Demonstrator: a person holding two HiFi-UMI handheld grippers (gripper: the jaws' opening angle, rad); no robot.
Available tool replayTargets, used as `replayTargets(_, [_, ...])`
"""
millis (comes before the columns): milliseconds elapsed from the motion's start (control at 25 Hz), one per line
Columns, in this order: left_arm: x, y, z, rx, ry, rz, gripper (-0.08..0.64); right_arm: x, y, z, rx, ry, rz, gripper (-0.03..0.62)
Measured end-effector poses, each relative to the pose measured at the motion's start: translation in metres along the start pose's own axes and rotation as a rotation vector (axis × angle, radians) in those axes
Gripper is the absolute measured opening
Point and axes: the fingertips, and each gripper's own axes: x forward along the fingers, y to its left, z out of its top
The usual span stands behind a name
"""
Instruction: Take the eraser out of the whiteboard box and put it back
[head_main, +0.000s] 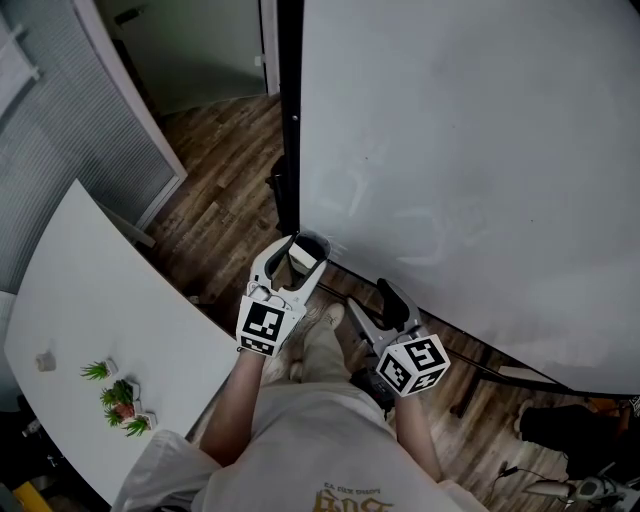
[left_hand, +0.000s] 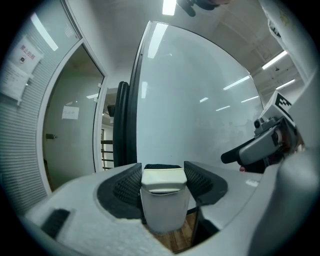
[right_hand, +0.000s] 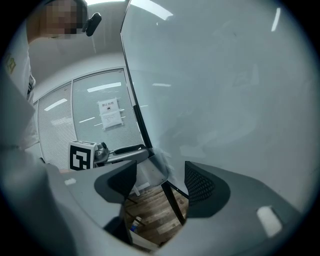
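In the head view, we see the left gripper (head_main: 303, 250) at the centre of the frame. Its jaws are closed on the eraser (head_main: 302, 260), just in front of the lower left corner of the whiteboard (head_main: 470, 150). The right gripper (head_main: 368, 303) sits to the lower right of it, near the board's bottom edge.

In the left gripper view, the white eraser (left_hand: 162, 200) fills the lower centre, with a dark felt strip on its far side. The ribbed pads (left_hand: 127, 187) press against its two sides.

In the right gripper view, the right gripper (right_hand: 160, 182) has its jaws apart with nothing between them. We see the wooden floor (right_hand: 150, 210) through the gap.
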Motion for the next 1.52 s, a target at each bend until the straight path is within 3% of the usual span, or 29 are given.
replayTargets(1520, [-0.003,-0.002,-0.005,0.000,0.051,0.059,0.256,-0.021,-0.007,0.007,0.000,-0.041,0.008,0.287])
